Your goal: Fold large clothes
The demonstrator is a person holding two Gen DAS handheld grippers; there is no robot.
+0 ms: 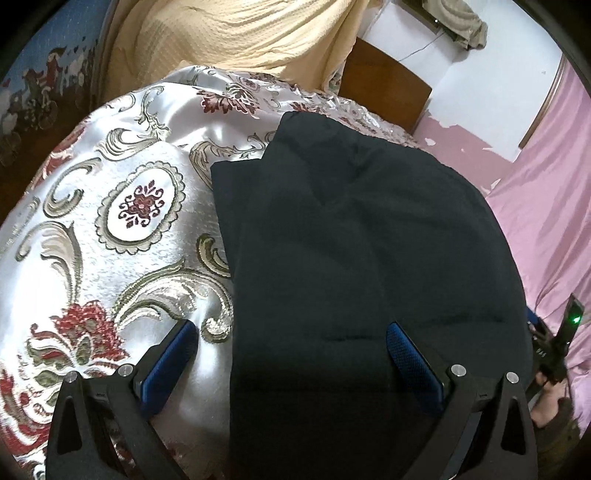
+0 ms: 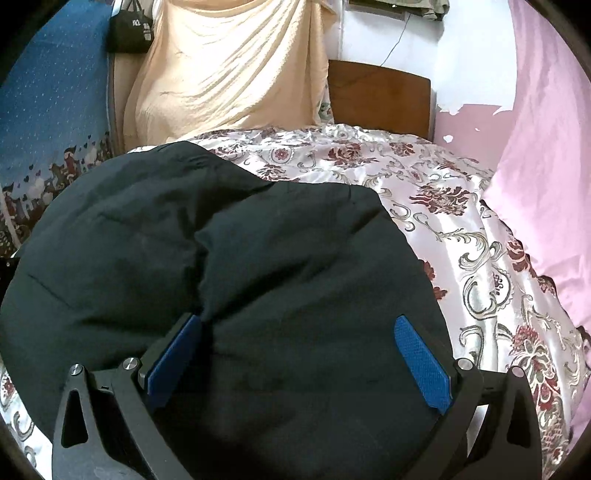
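Observation:
A large dark padded garment lies folded over itself on a bed with a silver and red floral cover. My left gripper stands open over the garment's near left edge, one blue pad above the cover and the other above the cloth. In the right wrist view the same garment fills the middle and left. My right gripper is open just above its near part, nothing held between the blue pads.
A cream blanket hangs behind the bed beside a wooden headboard. A pink curtain falls along the right side. A blue patterned cloth and a black bag are at the far left. A hand on the other gripper shows at the right.

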